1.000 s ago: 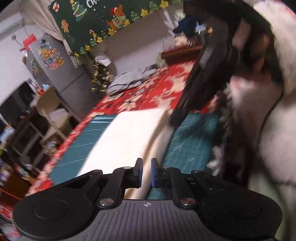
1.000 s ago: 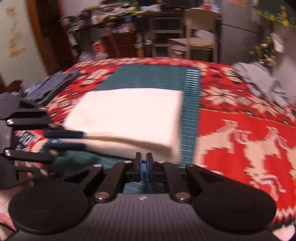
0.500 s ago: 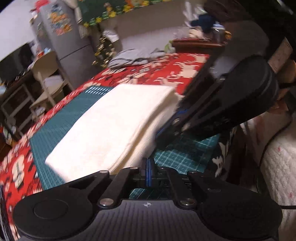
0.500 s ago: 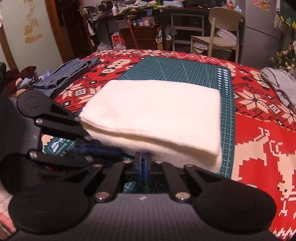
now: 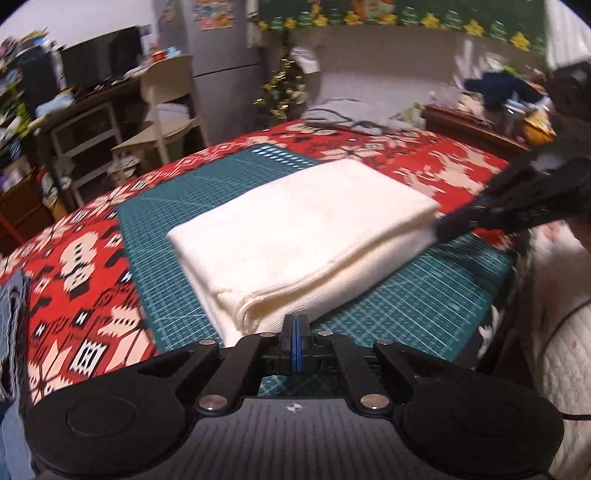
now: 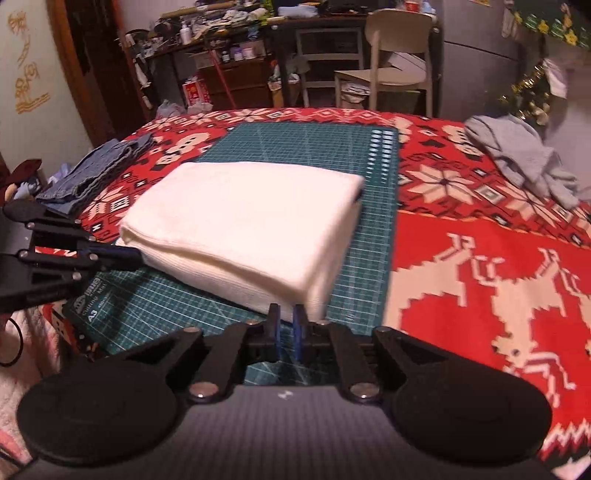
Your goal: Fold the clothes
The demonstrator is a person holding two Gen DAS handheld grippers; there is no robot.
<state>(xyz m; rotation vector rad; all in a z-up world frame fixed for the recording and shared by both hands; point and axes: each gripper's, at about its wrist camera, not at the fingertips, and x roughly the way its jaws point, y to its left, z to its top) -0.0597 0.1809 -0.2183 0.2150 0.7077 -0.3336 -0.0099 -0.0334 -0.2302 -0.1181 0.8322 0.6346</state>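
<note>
1. Closest to the left wrist cam: the left gripper (image 5: 295, 330) has its fingers pressed flat together with nothing between them, sitting just at the near corner of the folded cream cloth (image 5: 306, 236). In the right cam you can see it coming in from the left edge (image 6: 127, 254), tip right at the cloth's left corner.
2. The right gripper (image 6: 286, 323) has its fingers a little apart, a narrow gap showing, and nothing pinched. It's right at the near edge of the cloth (image 6: 251, 225). From the left cam it pokes in from the right (image 5: 448, 225), tip against the cloth's right corner. Can't tell if it's actually touching.
3. The cloth is folded into a thick rectangle, stacked layers visible along the near edge, lying flat on the green cutting mat (image 6: 314, 147).
4. The mat sits on a red patterned Christmas cover (image 6: 480, 280) with white reindeer and snowflakes.
5. Further out on the cover: folded denim (image 6: 99, 170) off to the left of the mat, and a crumpled grey garment (image 6: 517, 155) at the far right, well apart from the cloth.
6. Way back there's a pale chair (image 6: 395, 48), a cluttered desk (image 6: 236, 33) and a small Christmas tree (image 5: 284, 88).
</note>
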